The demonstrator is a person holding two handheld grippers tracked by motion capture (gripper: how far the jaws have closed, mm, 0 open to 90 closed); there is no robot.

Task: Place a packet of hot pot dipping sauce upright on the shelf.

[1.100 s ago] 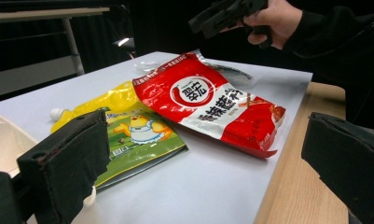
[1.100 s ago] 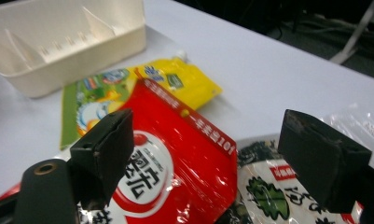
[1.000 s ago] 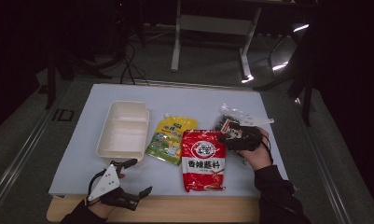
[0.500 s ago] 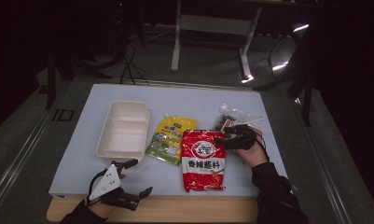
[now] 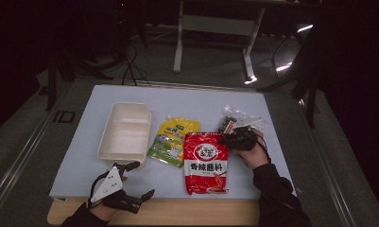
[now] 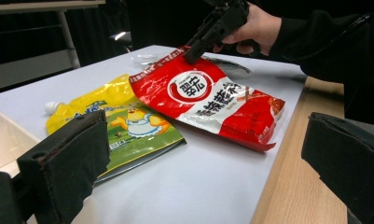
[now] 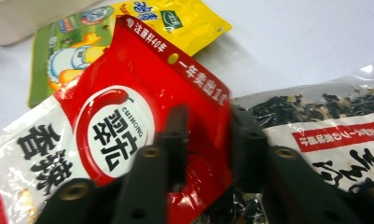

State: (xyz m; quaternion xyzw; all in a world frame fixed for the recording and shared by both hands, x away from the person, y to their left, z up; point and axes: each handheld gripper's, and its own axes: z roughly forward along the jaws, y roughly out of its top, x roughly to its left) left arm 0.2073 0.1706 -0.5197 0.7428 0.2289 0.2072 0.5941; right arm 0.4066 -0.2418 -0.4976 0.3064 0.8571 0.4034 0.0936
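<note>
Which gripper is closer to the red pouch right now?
Right. The right gripper has its jaws around the red pouch's top corner, lifting it. The left gripper sits open near the table's front edge, apart from the pouch, by the white tray.

Both forearms wear black long sleeves (image 5: 277,189), the cloth creased and loose toward the cuff. The left hand-held gripper (image 5: 139,179) is black with a pale grey three-cornered plate (image 5: 107,183) on top and a thin dark cable looping from it. Its two jaws are thick, blocky and matt black. The right hand-held gripper (image 5: 225,139) is black too, its jaw arms bearing round screw holes.
</note>
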